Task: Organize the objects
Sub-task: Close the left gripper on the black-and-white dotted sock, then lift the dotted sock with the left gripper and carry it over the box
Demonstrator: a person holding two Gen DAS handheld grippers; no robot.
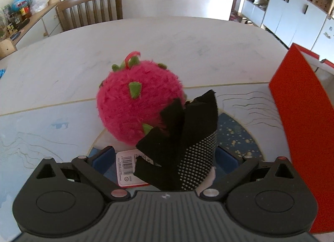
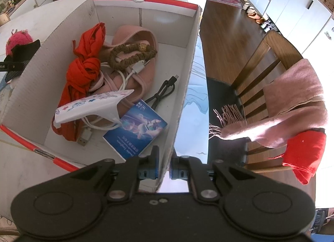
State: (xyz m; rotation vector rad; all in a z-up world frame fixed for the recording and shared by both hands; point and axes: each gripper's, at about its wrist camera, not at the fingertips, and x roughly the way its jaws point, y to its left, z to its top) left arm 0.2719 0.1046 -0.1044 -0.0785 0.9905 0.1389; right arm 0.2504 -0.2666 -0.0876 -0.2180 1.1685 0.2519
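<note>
A fuzzy pink plush ball (image 1: 137,100) with green spikes sits on the table mat. A black glove with white dots (image 1: 187,137) and a barcode tag leans against its near side. My left gripper (image 1: 167,158) is open wide, its blue fingers (image 1: 104,156) on either side of the glove without touching it. The red and white cardboard box (image 2: 187,87) stands to the right. My right gripper (image 2: 163,171) is shut on the box's near right wall. The box holds a red cloth (image 2: 83,71), a pink pouch (image 2: 135,39), a brown beaded band (image 2: 133,54), cables and a blue booklet (image 2: 135,129).
The box's red outer wall (image 1: 302,127) rises close to the right of my left gripper. A wooden chair (image 1: 91,6) stands at the table's far side. Another chair (image 2: 261,71) beside the table's right edge carries a pink scarf (image 2: 292,100) and a red cloth (image 2: 302,154).
</note>
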